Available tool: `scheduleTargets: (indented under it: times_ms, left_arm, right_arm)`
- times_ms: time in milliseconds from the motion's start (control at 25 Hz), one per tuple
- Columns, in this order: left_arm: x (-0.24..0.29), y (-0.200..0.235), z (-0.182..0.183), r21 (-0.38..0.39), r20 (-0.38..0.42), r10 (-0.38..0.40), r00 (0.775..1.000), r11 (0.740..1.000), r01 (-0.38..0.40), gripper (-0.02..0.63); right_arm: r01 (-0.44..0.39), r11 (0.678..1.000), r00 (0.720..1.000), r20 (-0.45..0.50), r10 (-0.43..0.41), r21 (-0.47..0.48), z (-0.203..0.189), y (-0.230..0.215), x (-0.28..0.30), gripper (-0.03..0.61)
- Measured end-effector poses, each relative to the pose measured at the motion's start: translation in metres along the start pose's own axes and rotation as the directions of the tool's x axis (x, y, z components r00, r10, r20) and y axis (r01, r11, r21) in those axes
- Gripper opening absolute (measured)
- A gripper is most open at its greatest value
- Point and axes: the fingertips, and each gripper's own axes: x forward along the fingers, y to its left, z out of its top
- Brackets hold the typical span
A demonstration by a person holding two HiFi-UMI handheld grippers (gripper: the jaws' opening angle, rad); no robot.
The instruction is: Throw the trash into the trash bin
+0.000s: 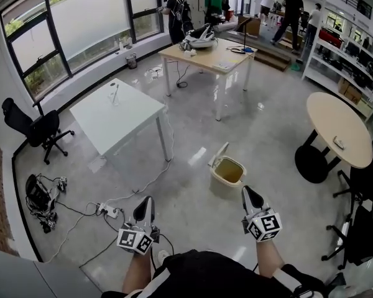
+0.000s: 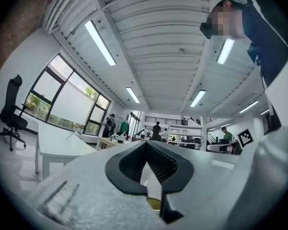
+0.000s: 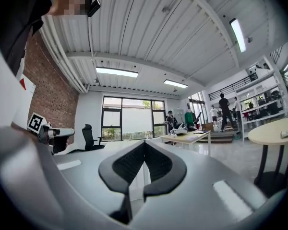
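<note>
Cream trash bin (image 1: 229, 171), lid up, on floor (image 1: 193, 135) ahead. Left gripper (image 1: 144, 207) & right gripper (image 1: 250, 195) both closed tip-to-tip, nothing held. I'd spot trash first, open jaws b4 reaching.

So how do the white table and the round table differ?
The white table has a rectangular top on thin corner legs; the round table has a beige top on one black pedestal. In the head view the white table stands left of the trash bin, the round table right of it. Nobody sits at either.
</note>
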Motion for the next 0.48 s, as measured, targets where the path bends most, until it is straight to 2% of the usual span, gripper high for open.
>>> scheduleTargets:
  times_ms: [240,480]
  left_arm:
    - [0.049,-0.03,-0.018,-0.029,-0.04,-0.171,0.985,0.985,0.17,0.0]
    - [0.089,-0.049,-0.018,-0.035,-0.073,-0.332,0.94,0.943,0.331,0.0]
  right_arm:
    - [0.18,0.984,0.983,0.032,-0.18,0.002,0.006,-0.037,-0.041,0.006]
    - [0.36,0.932,0.932,0.022,-0.361,0.041,0.0,-0.051,-0.087,0.006]
